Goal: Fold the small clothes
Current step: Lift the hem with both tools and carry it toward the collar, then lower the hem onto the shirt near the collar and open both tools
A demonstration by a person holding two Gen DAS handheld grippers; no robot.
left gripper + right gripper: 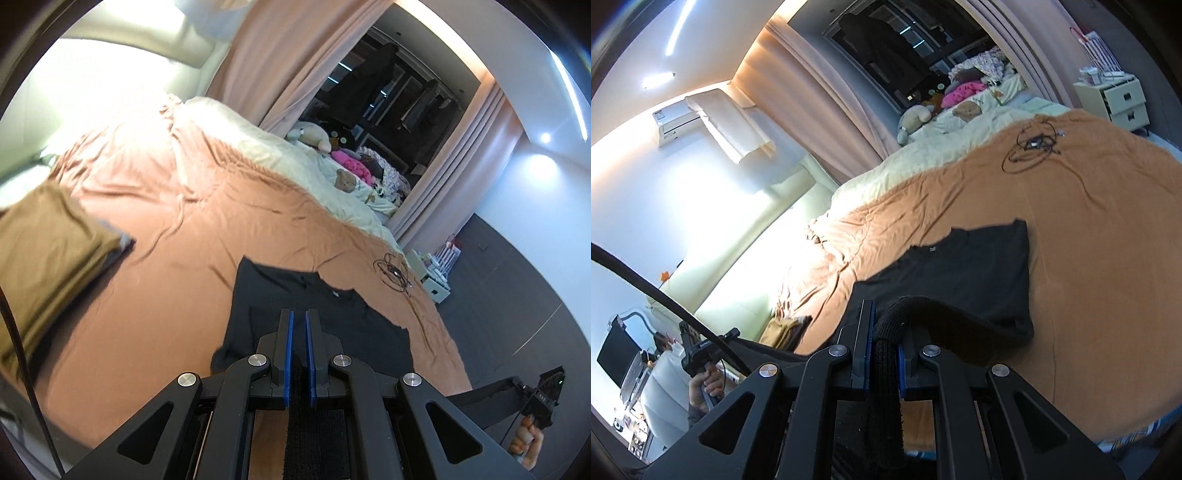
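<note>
A black T-shirt point(332, 295) lies on the orange bed cover point(184, 258), collar toward the far side. My left gripper point(299, 314) is shut on a strip of its black cloth, which runs down between the blue pads point(289, 354). In the right wrist view the same T-shirt point(960, 273) spreads ahead, and my right gripper point(886, 314) is shut on its bunched near hem, lifted off the orange bed cover point(1089, 221). Each view shows the other gripper held in a hand, low at the edge: the right gripper point(543, 391) and the left gripper point(698, 354).
A stack of folded brown clothes point(48, 258) lies on the bed at the left, also seen as a folded stack point(786, 328). A coiled black cable point(1034, 144) rests on the cover beyond the shirt. Soft toys point(314, 134) crowd the far end. A cream nightstand point(1115, 99) stands beside the bed.
</note>
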